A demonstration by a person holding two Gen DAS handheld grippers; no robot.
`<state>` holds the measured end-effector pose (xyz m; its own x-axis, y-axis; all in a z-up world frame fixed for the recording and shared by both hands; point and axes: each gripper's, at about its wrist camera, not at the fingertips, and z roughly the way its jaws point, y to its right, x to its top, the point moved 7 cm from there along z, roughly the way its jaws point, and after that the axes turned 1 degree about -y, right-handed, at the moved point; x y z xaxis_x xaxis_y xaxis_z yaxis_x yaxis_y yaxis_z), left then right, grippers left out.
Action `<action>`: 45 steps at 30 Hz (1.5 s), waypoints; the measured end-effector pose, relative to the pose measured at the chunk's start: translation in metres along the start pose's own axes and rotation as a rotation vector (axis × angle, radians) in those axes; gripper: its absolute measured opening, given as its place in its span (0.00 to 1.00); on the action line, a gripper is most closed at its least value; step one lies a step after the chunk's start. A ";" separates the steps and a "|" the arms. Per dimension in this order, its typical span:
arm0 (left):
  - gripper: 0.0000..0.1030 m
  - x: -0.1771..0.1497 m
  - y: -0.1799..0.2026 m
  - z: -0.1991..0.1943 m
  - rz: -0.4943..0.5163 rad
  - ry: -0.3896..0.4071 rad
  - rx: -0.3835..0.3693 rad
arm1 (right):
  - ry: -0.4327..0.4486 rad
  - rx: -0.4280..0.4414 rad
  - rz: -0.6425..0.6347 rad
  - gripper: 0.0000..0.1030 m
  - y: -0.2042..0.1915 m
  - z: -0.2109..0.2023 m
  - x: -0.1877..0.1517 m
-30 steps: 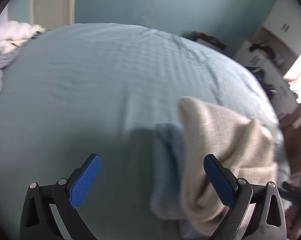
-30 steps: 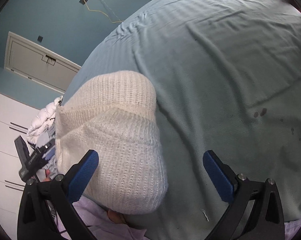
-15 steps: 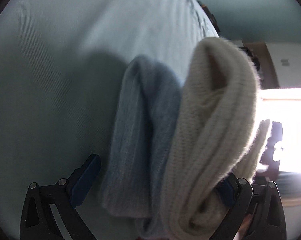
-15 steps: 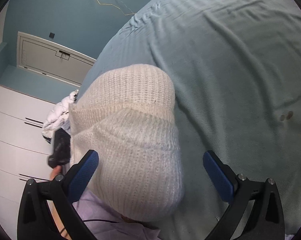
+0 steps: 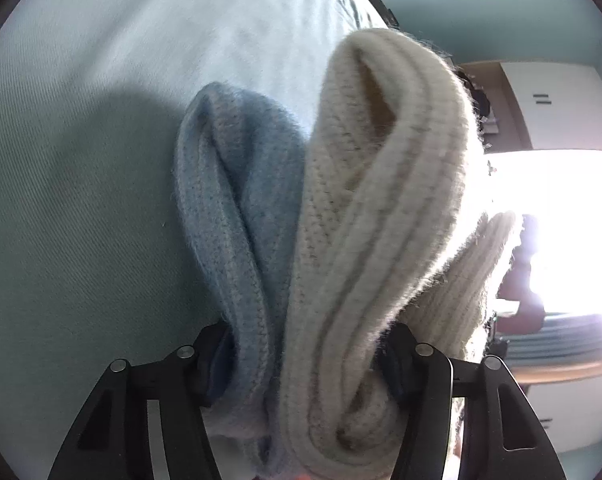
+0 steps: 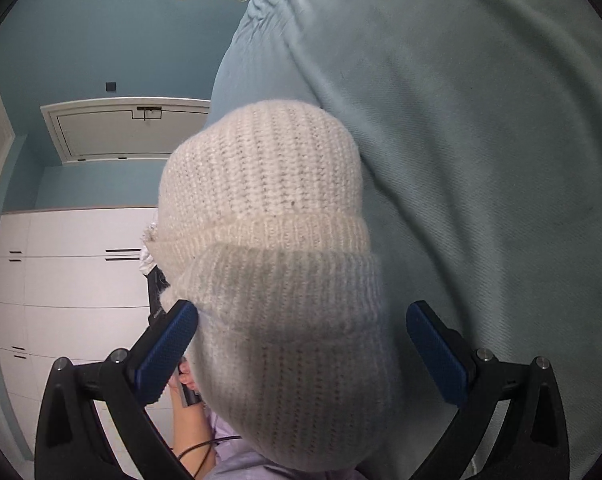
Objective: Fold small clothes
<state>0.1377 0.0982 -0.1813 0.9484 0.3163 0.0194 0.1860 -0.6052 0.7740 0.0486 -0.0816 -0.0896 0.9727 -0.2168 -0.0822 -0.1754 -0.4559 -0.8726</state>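
A pale blue knit piece and a cream ribbed knit hat lie folded side by side on the light blue bedspread. My left gripper has both between its jaws, which are closing; the pads are buried in the knit on either side and pinch it. In the right wrist view the cream hat fills the middle. My right gripper straddles its near end with blue pads spread wide. The left pad is close to the knit, the right pad well apart from it.
The bedspread stretches away to the right. White cupboards and a white panel on the teal wall stand left. A person's hand and lilac sleeve show below the hat. A bright window glares at the right.
My left gripper has dropped and tilted down onto the two knit pieces, and its jaws have narrowed around them. The right gripper has sunk closer to the cream hat, still spread.
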 end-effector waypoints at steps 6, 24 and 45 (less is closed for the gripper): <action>0.58 -0.002 0.015 0.001 0.008 0.019 0.032 | -0.065 0.051 -0.018 1.00 0.000 0.018 -0.002; 1.00 -0.016 0.014 -0.020 -0.003 0.080 0.135 | -0.066 0.145 -0.040 1.00 0.014 0.010 -0.011; 0.72 -0.029 0.008 -0.033 0.005 0.113 0.013 | -0.049 0.120 -0.044 0.99 0.005 0.015 -0.018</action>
<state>0.1031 0.1076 -0.1547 0.9145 0.3932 0.0950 0.1854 -0.6160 0.7656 0.0324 -0.0666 -0.0998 0.9859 -0.1554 -0.0628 -0.1153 -0.3568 -0.9271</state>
